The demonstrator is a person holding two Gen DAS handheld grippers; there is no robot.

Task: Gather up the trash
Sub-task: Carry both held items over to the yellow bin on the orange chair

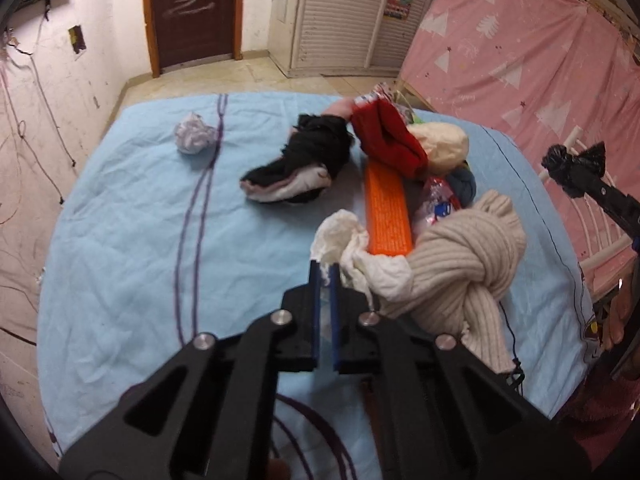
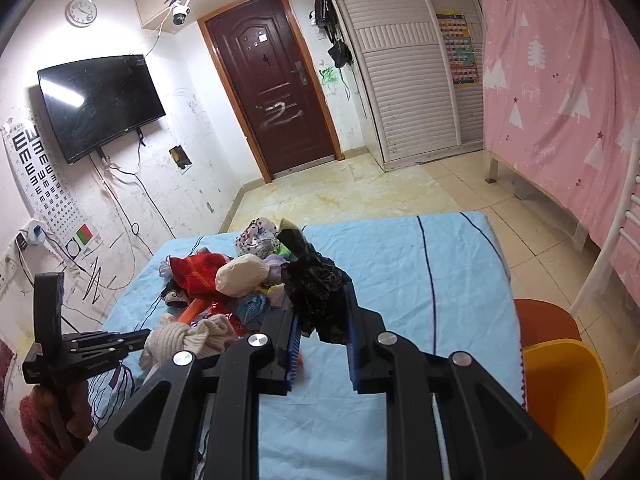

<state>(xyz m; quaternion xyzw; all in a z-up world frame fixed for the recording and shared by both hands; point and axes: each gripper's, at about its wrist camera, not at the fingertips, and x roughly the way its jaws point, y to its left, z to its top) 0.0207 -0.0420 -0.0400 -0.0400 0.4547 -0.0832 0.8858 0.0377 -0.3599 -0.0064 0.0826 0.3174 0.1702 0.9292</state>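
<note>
Between the nearly closed fingers of the left tool (image 1: 325, 270), an edge of the crumpled white tissue (image 1: 340, 240) is pinched. That tissue lies on the blue bed (image 1: 132, 240), beside the knotted beige sweater (image 1: 468, 252). Well right of the tissue, the right tool (image 2: 320, 312) clamps a black trash bag (image 2: 316, 288).

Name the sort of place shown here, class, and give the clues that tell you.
Most likely a home bedroom: a bed with a blue sheet, a louvred wardrobe beside the door, and a wall-mounted television.
</note>
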